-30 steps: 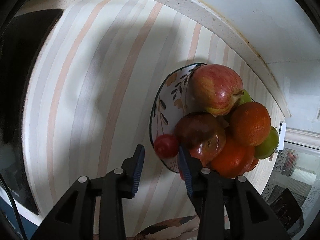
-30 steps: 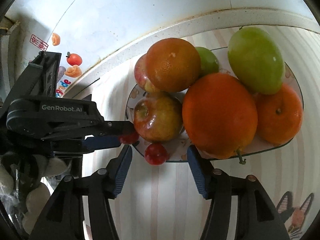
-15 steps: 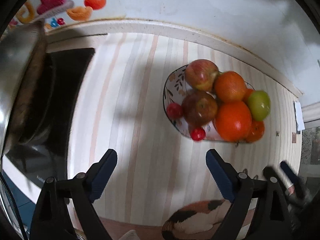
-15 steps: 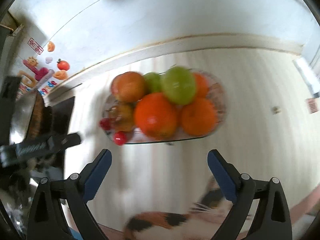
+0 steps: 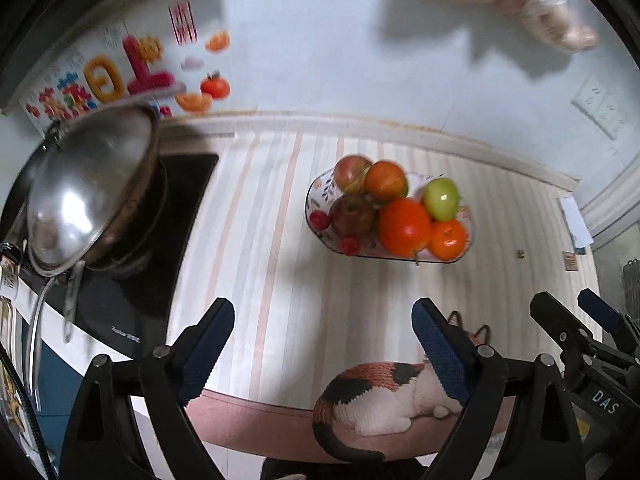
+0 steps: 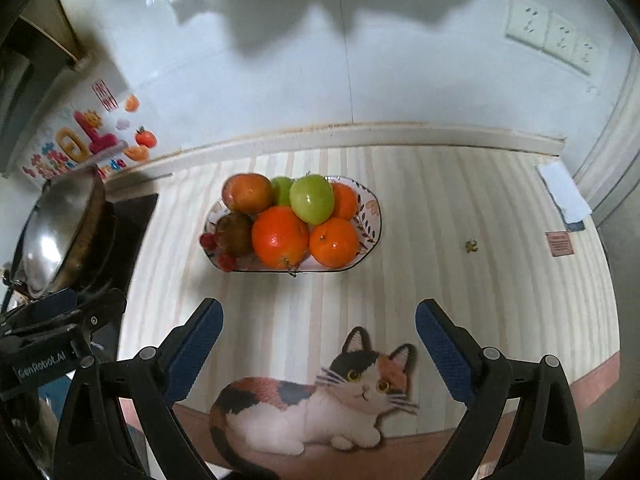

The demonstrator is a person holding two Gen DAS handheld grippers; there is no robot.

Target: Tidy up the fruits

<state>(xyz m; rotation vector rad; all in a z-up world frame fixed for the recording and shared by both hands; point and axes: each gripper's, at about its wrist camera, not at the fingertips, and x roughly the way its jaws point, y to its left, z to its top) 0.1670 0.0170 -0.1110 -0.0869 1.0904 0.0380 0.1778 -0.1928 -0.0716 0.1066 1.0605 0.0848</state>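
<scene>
On the striped bench (image 6: 460,208) sits an oval white plate with a leaf pattern (image 6: 370,220), close to the white wall, and all the fruit is piled on it. From my right gripper's (image 6: 316,344) view the big orange (image 6: 280,236) lies at the front of the plate, with a smaller orange (image 6: 334,242) touching it on the right and a green apple (image 6: 312,198) resting on top between them. A reddish apple (image 6: 247,193) sits at the plate's back left, a dark red apple (image 6: 234,234) in front of that, and two small red cherry-like fruits (image 6: 208,241) lie at the plate's left edge. Left of the plate, a shiny steel wok (image 5: 92,192) stands on a black cooktop (image 5: 168,240). A printed calico cat (image 6: 320,400) decorates the bench covering on the near side of the plate.

My right gripper hangs on the near side of the plate, well apart from it, jaws spread wide and holding nothing. My left gripper (image 5: 320,344) is likewise spread wide and empty, also well short of the plate.
</scene>
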